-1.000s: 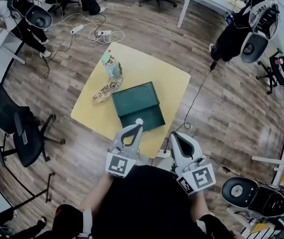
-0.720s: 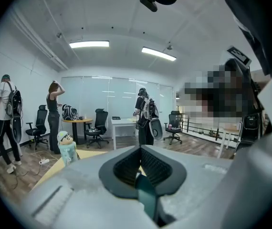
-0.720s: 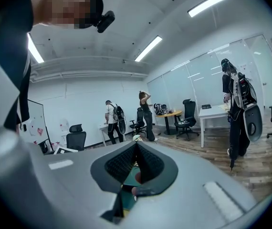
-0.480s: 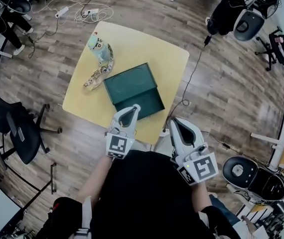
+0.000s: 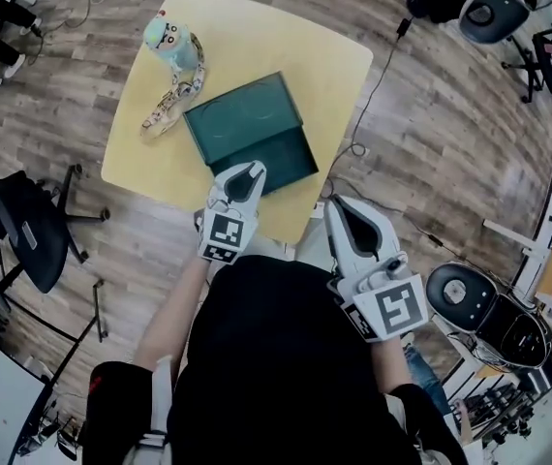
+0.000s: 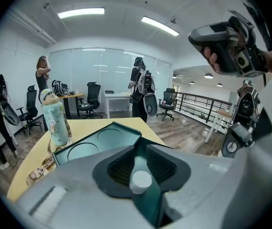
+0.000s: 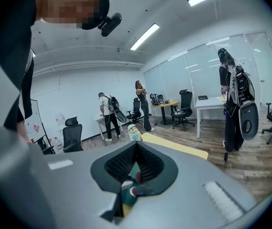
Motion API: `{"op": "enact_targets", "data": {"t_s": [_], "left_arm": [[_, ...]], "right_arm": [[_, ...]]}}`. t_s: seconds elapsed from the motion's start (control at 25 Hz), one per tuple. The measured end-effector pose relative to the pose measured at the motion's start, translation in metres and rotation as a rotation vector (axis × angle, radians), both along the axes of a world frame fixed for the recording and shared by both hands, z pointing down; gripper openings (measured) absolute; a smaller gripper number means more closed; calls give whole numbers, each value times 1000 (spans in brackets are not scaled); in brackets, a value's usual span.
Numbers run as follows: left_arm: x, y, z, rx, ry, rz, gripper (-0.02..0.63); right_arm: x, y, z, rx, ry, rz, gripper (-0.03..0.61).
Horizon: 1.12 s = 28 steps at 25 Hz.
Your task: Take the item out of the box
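Both my grippers are clenched on nothing. The left gripper (image 5: 254, 170) has its tips at the near edge of the box (image 5: 242, 124), and the right gripper (image 5: 335, 206) hangs to its right, off the corner of the table (image 5: 329, 61). The box lies straight ahead of the left tips. Its top, with two round recesses, looks closed and no item shows, so I judge I should part the left jaws, come in low at that near edge and lift squarely, with the right steadying the box. Beyond the box, off to the left, a bottle (image 5: 171, 39) stands apart from it, and I'd keep my swing away from it.
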<state>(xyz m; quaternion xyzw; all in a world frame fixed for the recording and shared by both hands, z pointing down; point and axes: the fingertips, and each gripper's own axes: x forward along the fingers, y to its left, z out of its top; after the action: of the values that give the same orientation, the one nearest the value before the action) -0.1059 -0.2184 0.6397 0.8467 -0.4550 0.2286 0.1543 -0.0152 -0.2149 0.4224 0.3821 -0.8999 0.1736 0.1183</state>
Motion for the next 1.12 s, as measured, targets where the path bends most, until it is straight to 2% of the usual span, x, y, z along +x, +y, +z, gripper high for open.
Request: {"op": "enact_targets", "data": {"t_s": [0.2,0.32,0.52,0.88,1.12], "left_arm": [[5,11,38,-122,-25,14,189],[8,12,55,-174,-49,27,215],[16,17,81,-256,-80,53,238],[15,11,102,-301,-166,19,238],[21,9,117,-361,-209,33,239]], "right_arm": [[0,-4,9,-25,7,3,3],[-1,-7,14,-34,10,6,3],[5,-12,18,-54,14,29,3],[16,-12,28,-79,17,69,3],[22,-11,31,-87,19,91,3]]}}
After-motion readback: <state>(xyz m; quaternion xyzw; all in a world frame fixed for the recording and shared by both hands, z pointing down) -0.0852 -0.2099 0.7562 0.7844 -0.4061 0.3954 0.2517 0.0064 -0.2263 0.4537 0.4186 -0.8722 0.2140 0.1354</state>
